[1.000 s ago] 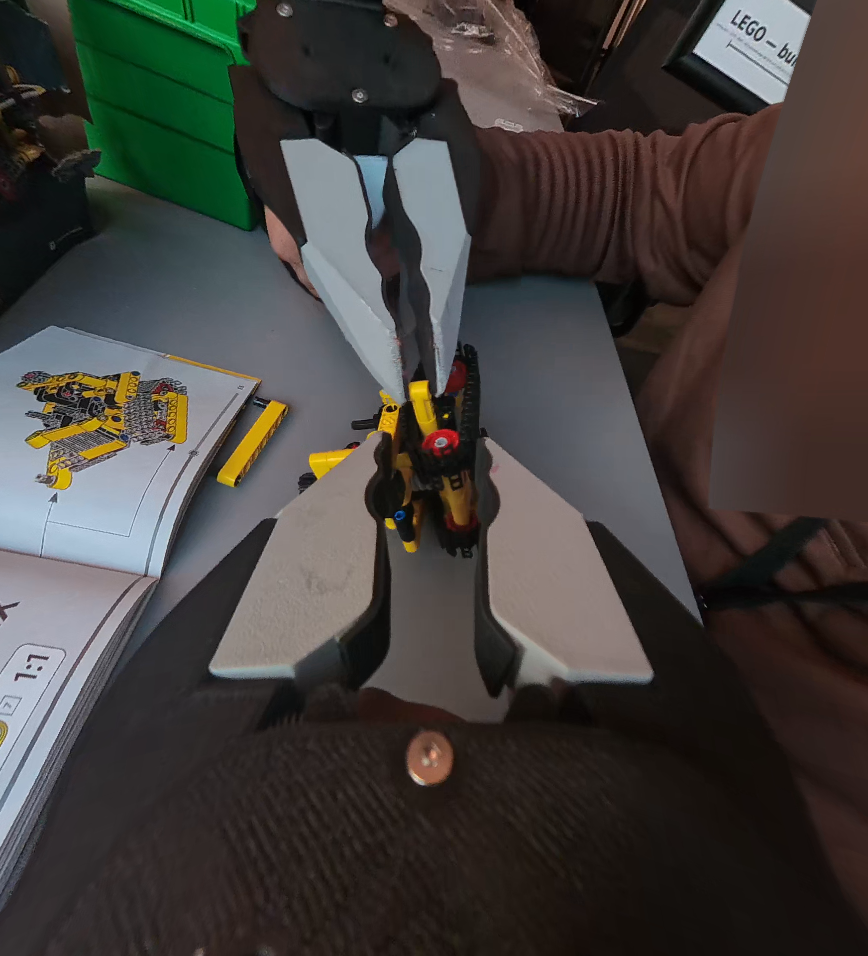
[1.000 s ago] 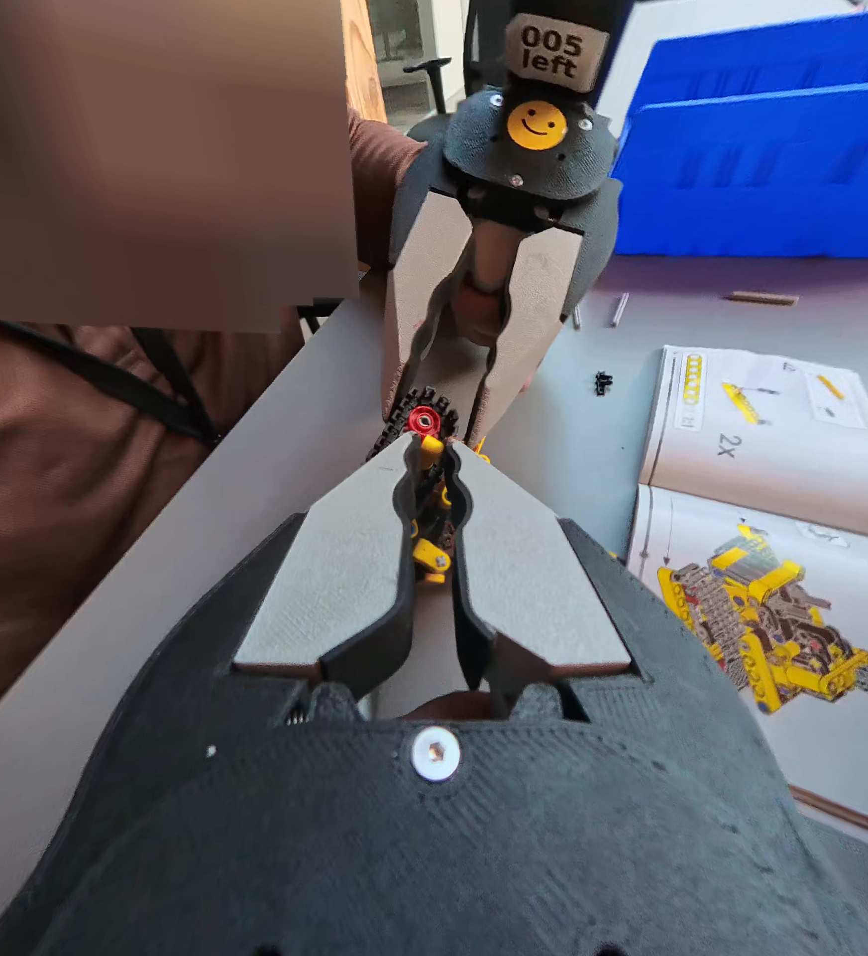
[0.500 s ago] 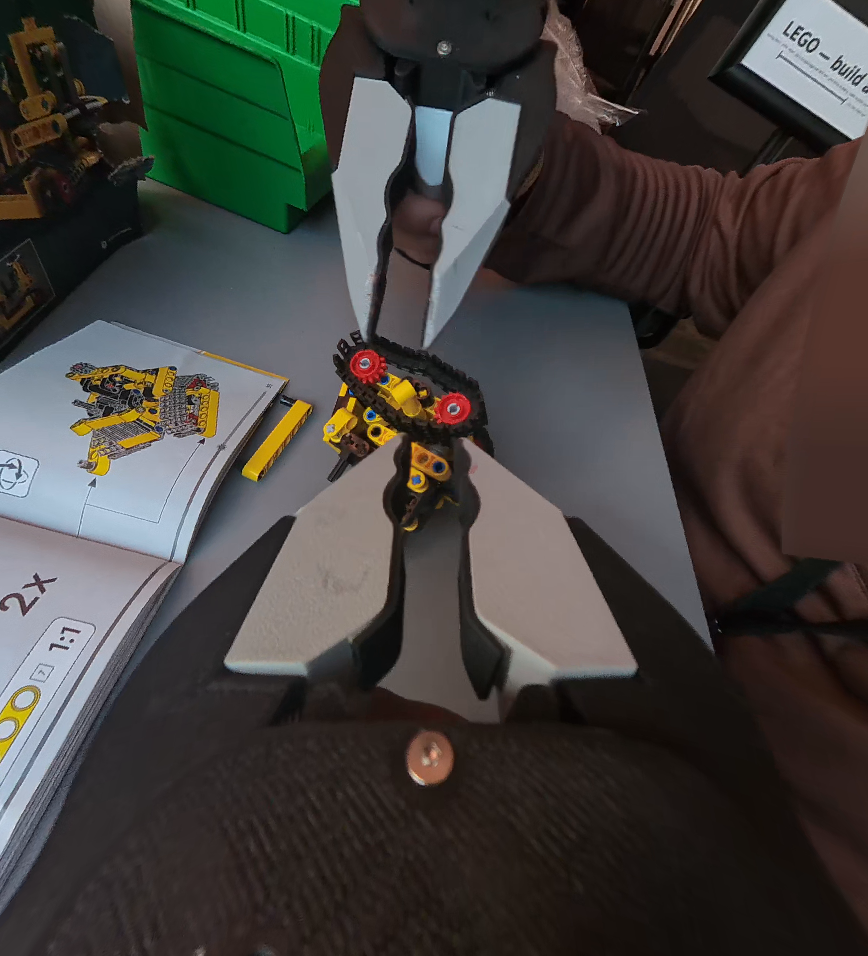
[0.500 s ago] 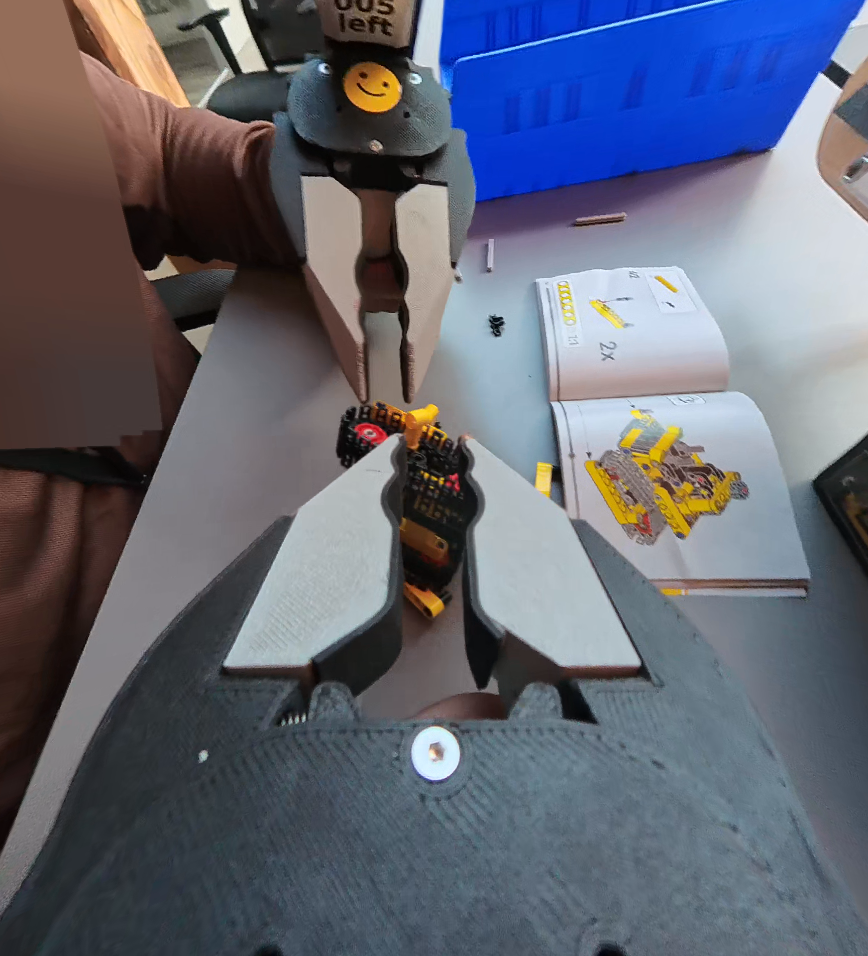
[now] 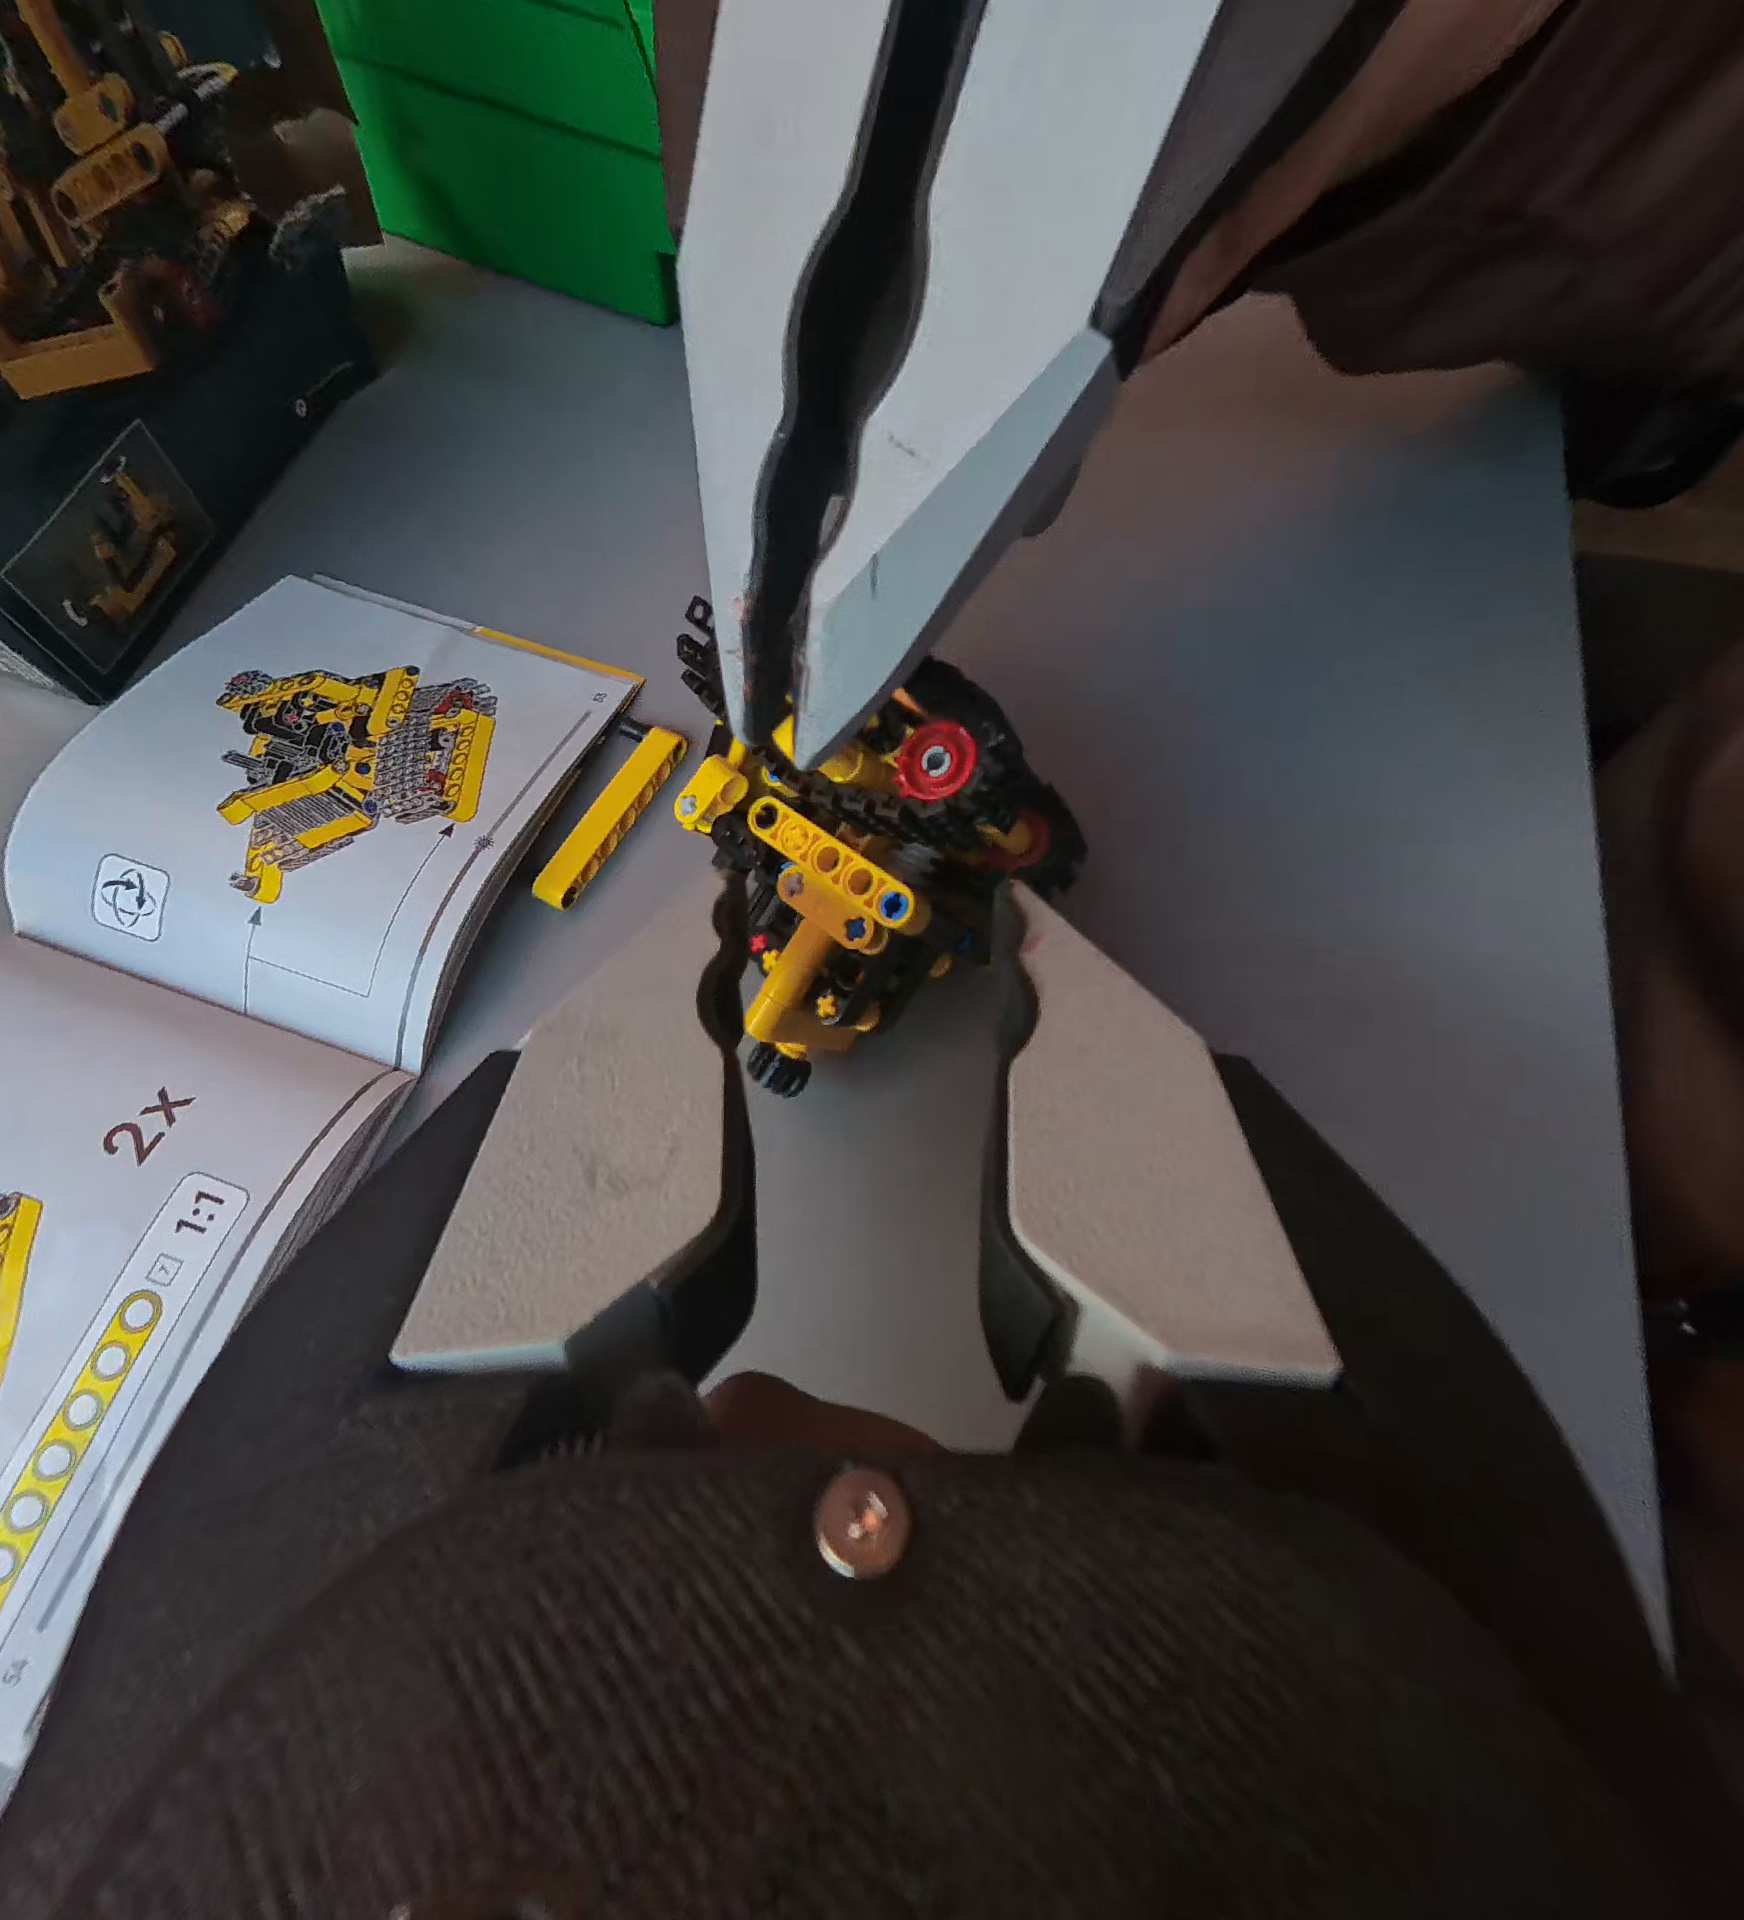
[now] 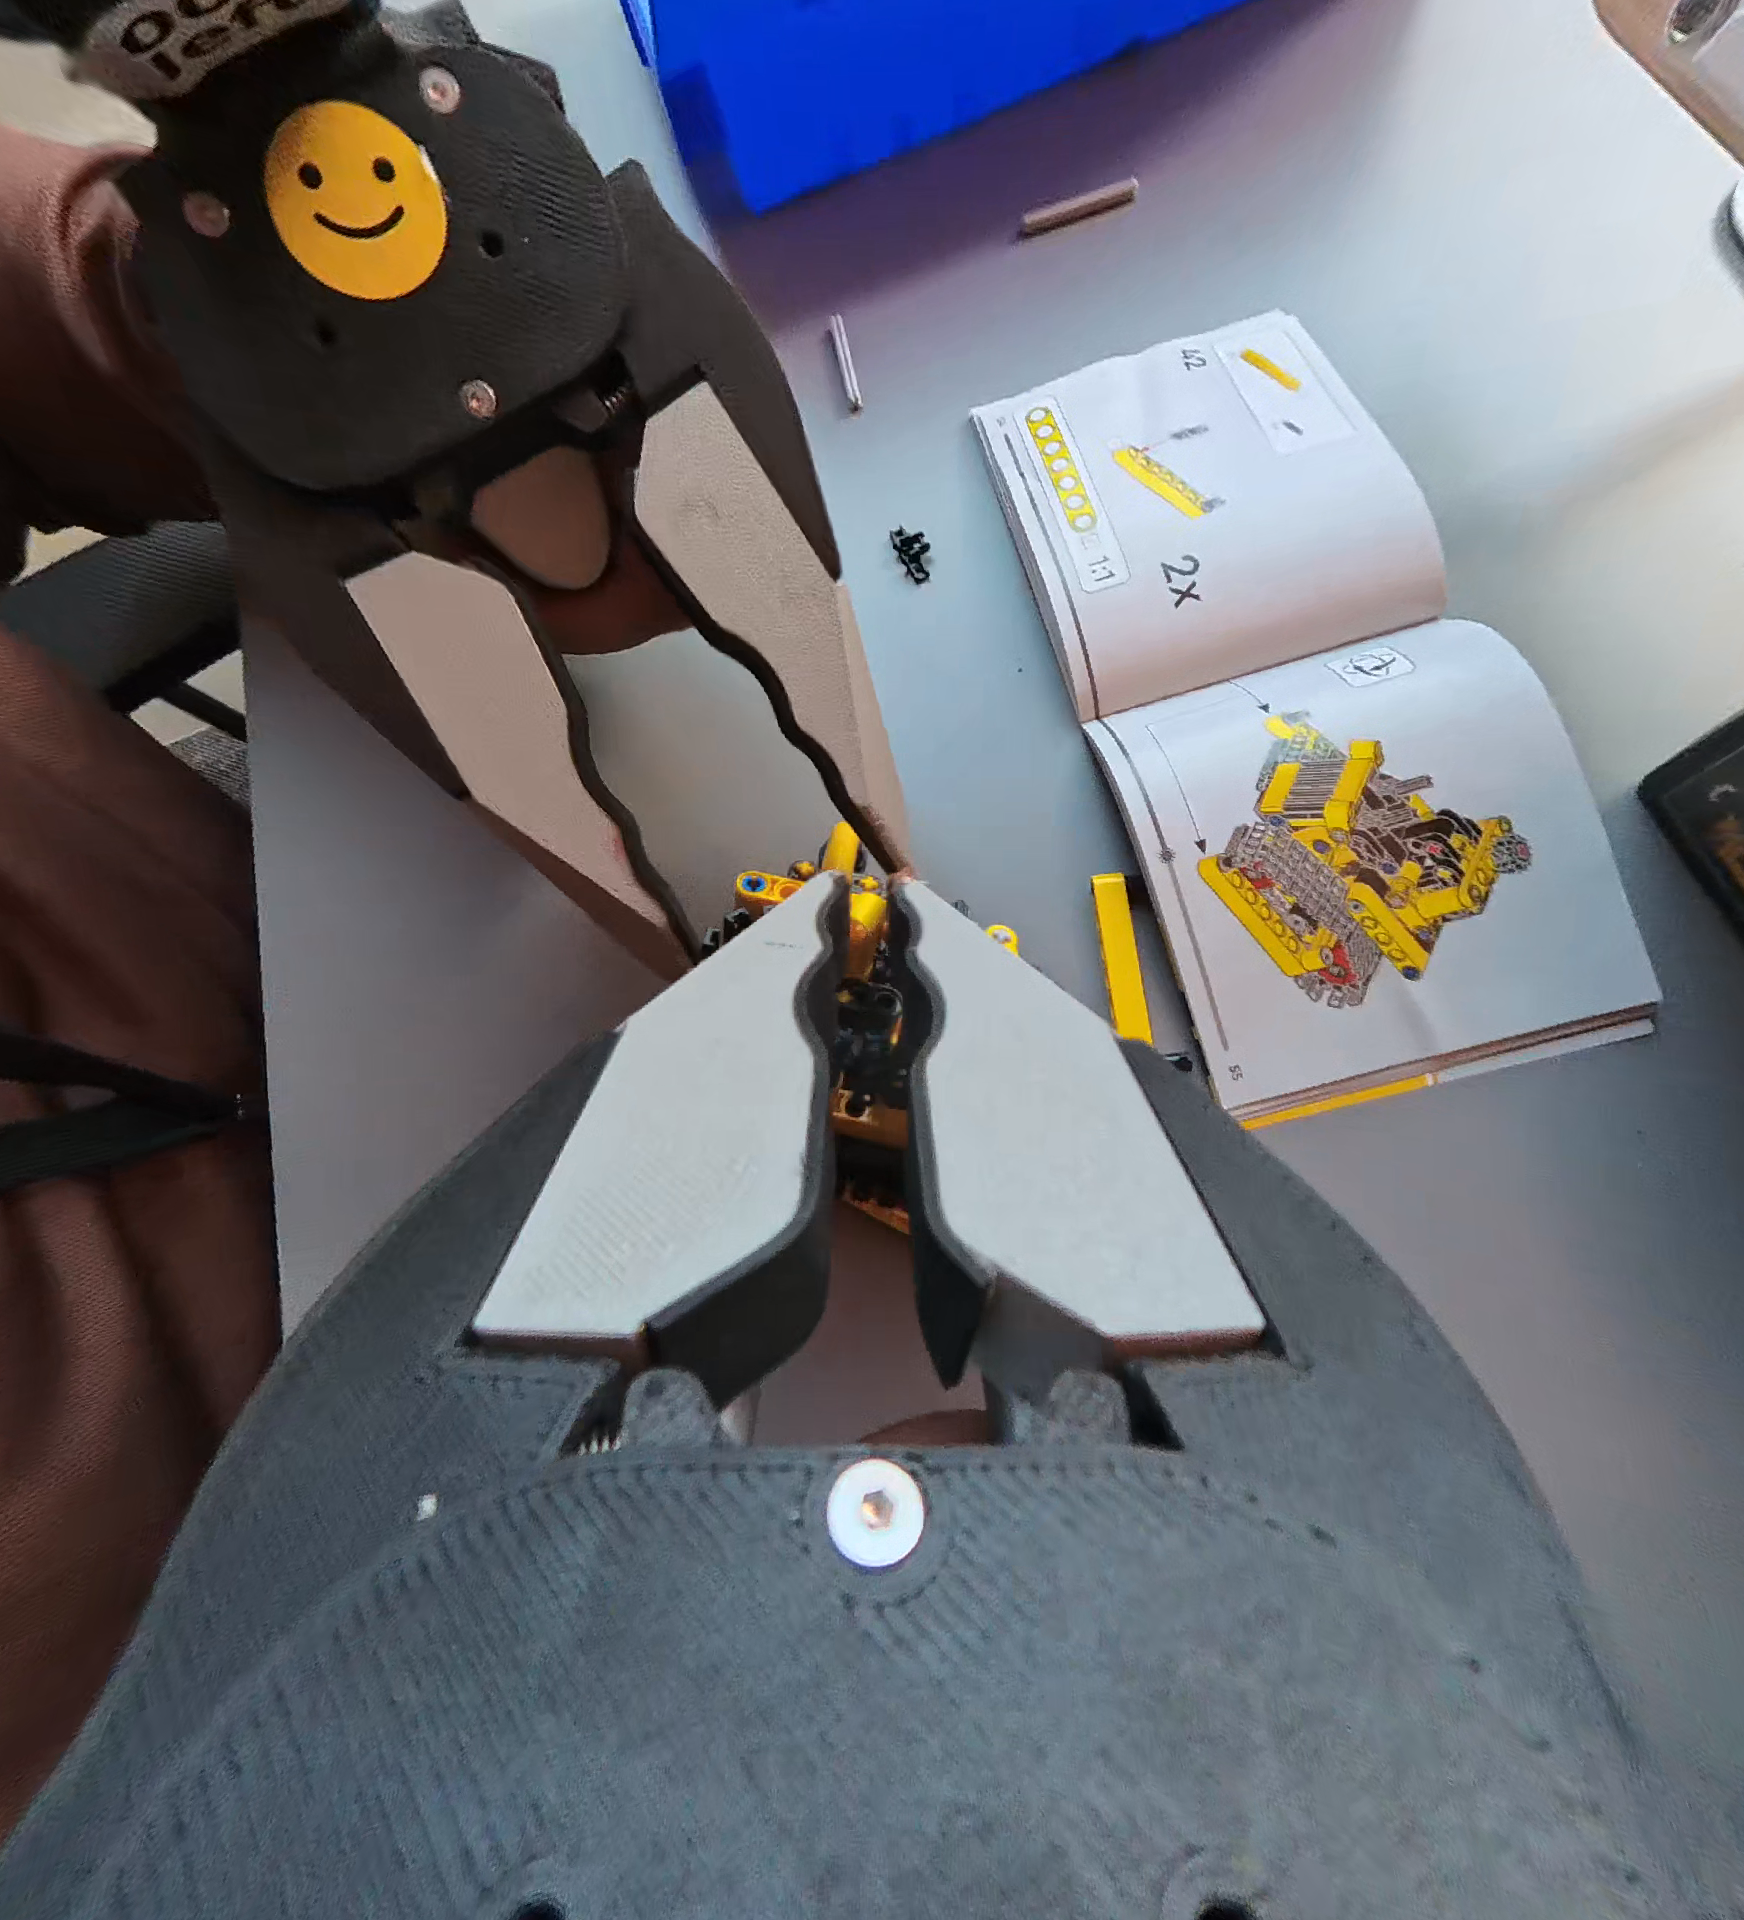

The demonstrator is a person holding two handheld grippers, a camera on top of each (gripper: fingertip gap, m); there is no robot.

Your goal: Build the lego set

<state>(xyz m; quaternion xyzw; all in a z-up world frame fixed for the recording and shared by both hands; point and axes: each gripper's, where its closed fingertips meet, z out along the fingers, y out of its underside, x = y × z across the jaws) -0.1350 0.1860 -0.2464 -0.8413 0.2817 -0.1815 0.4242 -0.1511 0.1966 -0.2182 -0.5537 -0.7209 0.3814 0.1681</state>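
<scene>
A small yellow and black lego model [image 5: 837, 883] with black tracks and red wheels sits on the grey table [image 5: 1263, 727]. My left gripper [image 5: 868, 914] is open, with a finger on each side of the model's near end. My right gripper [image 5: 780, 738] comes in from the far side and is shut on the model's top edge by the track. In the right wrist view, the right gripper [image 6: 866, 888] is closed over the model [image 6: 764, 888], which is mostly hidden under its fingers. The left gripper [image 6: 795, 909] stands opposite with its fingers spread.
A loose yellow beam [image 5: 608, 821] lies left of the model, beside the open instruction booklet [image 5: 224, 831]. A black set box [image 5: 99, 312] and a green bin [image 5: 515, 135] stand behind. A blue bin [image 6: 899, 73] and a small black piece [image 6: 912, 554] are farther off. The table edge [image 5: 1574, 935] and a person's brown sleeve are close. Less than 4 cm separates the two grippers' tips. My left gripper's tips are some 12 centimeters from the small black piece [image 6: 912, 554].
My left gripper has opened wider around the model. My right gripper has come down close and shut on the model's top. The model has turned and now sits lower.
</scene>
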